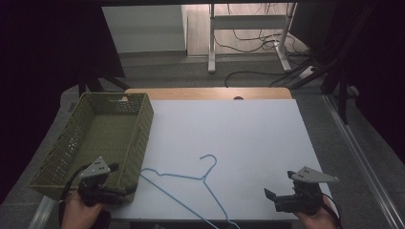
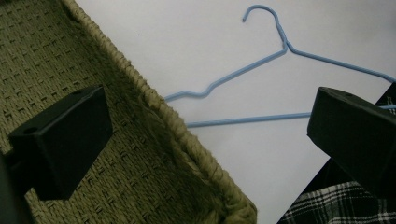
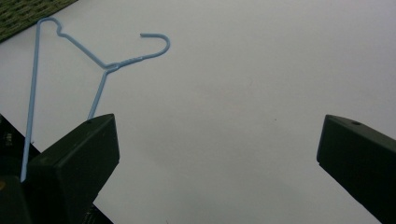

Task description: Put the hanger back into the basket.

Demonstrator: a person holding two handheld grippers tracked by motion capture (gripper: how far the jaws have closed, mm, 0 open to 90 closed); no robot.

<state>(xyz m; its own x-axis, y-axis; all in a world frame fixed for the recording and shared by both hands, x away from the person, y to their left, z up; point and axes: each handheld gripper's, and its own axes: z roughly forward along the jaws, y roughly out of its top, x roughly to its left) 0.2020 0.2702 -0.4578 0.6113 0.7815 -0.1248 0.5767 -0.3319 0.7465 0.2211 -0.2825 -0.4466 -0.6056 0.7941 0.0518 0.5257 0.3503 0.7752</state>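
While both grippers hang at the near edge of the counter with nothing held, most of the risk lies in how the blue wire hanger sits. The left gripper has its fingers spread wide, one over the woven floor of the olive basket and the other out over the white surface, so they straddle the basket's near corner rim. The right gripper is just as wide open, its fingers bare, with plain counter between them.

Just beyond the left fingers, the hanger lies flat, its shoulder tip tucked against the basket wall. From the right fingers it lies off to one side, its long bottom bar running back past the near finger toward the counter's front edge, where the high view shows its end hanging over.

Judging from this, a low pass could nudge the overhanging end and tip the hanger off the counter. Thin wire flat on a smooth surface may also slide ahead of closing fingers rather than rise into them. If the left gripper drops as it stands, one finger could catch the basket rim and drag or tilt the basket. Farther out, the hook points away; lifted from one end, the hanger could swing and snag the weave.
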